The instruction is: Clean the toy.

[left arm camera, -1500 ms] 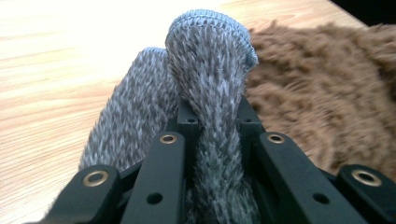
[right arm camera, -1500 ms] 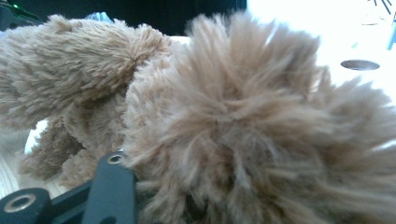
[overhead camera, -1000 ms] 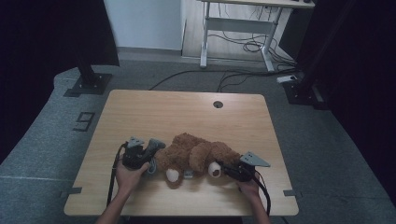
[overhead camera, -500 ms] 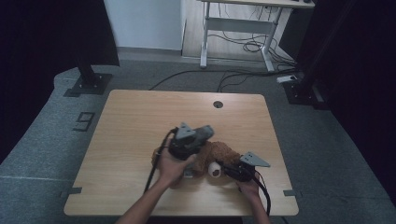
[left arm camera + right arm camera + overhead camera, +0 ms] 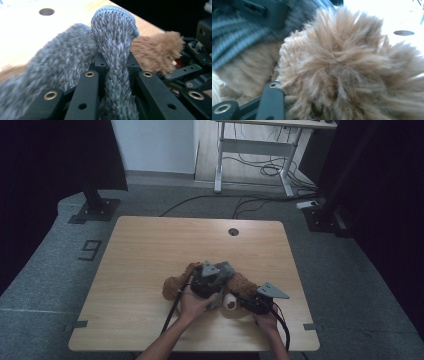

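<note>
**Two grippers at work on a plush bear and a grey knitted cloth**

Two grippers are seen at the near middle of the wooden counter (image 5: 150, 255), each carried in one of the person's hands. A brown plush bear (image 5: 176, 287) lies on the counter beneath and between them, with its pale muzzle (image 5: 230, 302) turned toward the near edge.

The left gripper (image 5: 117, 82) is held over the bear's body. Its fingers (image 5: 88, 92) are pressed together on a strip of grey knitted cloth (image 5: 115, 47), which is pinched between them and stands up past their tips in a rounded fold. More of the same cloth is bunched just left of the fingers in the left gripper view, and brown fur is seen just to their right. In the high view the cloth (image 5: 226, 268) is seen at the far end of the left gripper (image 5: 212, 280), lying on the bear.

The right gripper (image 5: 248, 304) is held just right of the bear's head, near the counter's front edge. In the right gripper view one black finger (image 5: 270, 100) is seen against the fur (image 5: 352, 67), which bulges directly over it; the other finger is hidden by the plush. The fingers are partly spread, and the bear's head appears to be gripped between them.

A round cable hole (image 5: 233, 231) is set in the counter well beyond both grippers.
</note>
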`<state>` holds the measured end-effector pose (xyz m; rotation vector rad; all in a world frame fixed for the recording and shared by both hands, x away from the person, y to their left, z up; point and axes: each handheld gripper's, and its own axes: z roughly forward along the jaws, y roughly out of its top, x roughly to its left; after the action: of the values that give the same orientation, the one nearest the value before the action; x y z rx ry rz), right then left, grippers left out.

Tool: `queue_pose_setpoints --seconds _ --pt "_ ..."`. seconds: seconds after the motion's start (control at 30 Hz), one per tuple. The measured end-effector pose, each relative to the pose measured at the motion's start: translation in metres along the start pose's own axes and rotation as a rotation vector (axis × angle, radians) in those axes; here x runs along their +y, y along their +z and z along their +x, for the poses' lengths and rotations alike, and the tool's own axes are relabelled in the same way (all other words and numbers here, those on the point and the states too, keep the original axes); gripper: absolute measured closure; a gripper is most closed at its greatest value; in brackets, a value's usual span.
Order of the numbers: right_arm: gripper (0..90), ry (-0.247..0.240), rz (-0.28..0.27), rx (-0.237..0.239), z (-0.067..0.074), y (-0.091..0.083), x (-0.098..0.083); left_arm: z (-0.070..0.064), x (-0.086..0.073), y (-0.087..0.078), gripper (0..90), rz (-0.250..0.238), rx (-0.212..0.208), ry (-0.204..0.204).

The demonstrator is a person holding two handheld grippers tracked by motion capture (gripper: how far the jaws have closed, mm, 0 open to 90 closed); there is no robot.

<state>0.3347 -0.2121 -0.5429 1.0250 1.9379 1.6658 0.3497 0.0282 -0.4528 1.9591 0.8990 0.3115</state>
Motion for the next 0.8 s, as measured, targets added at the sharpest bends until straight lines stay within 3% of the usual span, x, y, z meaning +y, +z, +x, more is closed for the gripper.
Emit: queue_pose_setpoints --seconds 0.07,0.13,0.2,0.23,0.37,0.5,0.67,0.8 --pt "45.4 -0.001 0.001 -0.001 0.001 0.000 0.000 0.011 -0.003 -0.014 77.7 -0.021 0.039 -0.006" --pt "45.4 -0.003 0.001 -0.003 0.001 -0.001 0.000 0.025 -0.010 -0.025 77.7 -0.008 0.088 -0.007" --pt "45.3 0.000 0.000 -0.001 0.001 0.000 0.000 0.043 -0.022 -0.032 77.8 -0.021 0.037 -0.090" --pt "45.3 -0.006 -0.002 0.001 0.001 0.000 0.000 0.047 -0.025 -0.035 77.8 -0.027 0.031 -0.106" --pt "45.3 -0.009 -0.002 0.000 0.001 0.000 0.000 0.059 -0.035 -0.047 77.7 -0.045 0.048 -0.133" --pt "45.3 -0.010 -0.002 -0.002 0.002 0.000 0.000 0.076 -0.045 -0.055 77.6 -0.056 0.063 -0.197" --pt "45.2 -0.011 -0.003 -0.003 0.002 0.000 0.000 0.097 -0.059 -0.063 77.5 -0.039 0.102 -0.249" --pt "45.2 -0.013 -0.001 -0.001 0.003 0.000 0.000 0.106 -0.071 -0.067 77.5 -0.025 0.106 -0.281"
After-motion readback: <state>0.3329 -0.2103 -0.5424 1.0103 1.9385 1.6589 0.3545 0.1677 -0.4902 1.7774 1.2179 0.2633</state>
